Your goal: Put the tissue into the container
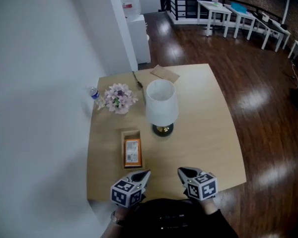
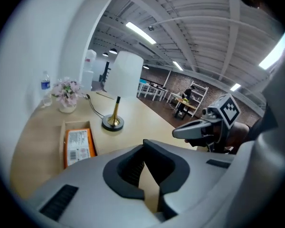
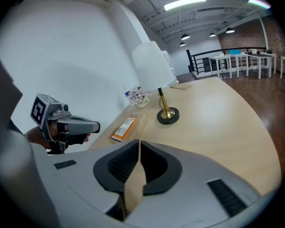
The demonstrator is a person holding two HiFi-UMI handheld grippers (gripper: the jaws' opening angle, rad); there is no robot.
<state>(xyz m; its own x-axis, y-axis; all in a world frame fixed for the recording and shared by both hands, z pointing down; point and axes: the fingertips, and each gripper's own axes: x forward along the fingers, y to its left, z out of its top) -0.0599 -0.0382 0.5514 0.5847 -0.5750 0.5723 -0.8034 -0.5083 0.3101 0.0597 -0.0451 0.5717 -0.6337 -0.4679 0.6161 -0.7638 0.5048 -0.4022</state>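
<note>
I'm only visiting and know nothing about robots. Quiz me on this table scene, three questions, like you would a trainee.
1. True or false: the orange tissue packet already lies inside the shallow rectangular tan container.
2. Which stands nearer the white wall: the white-shaded lamp with a brass base or the pink flower bouquet?
3. The left tongs and right tongs are: A) both shut and empty; B) both open; C) gripping the packet.
Key: 1 true; 2 the bouquet; 3 A.

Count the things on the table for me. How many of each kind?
lamp: 1
flowers: 1
bottle: 1
tray: 1
orange pack: 1
brown paper: 1
Total: 6
</note>
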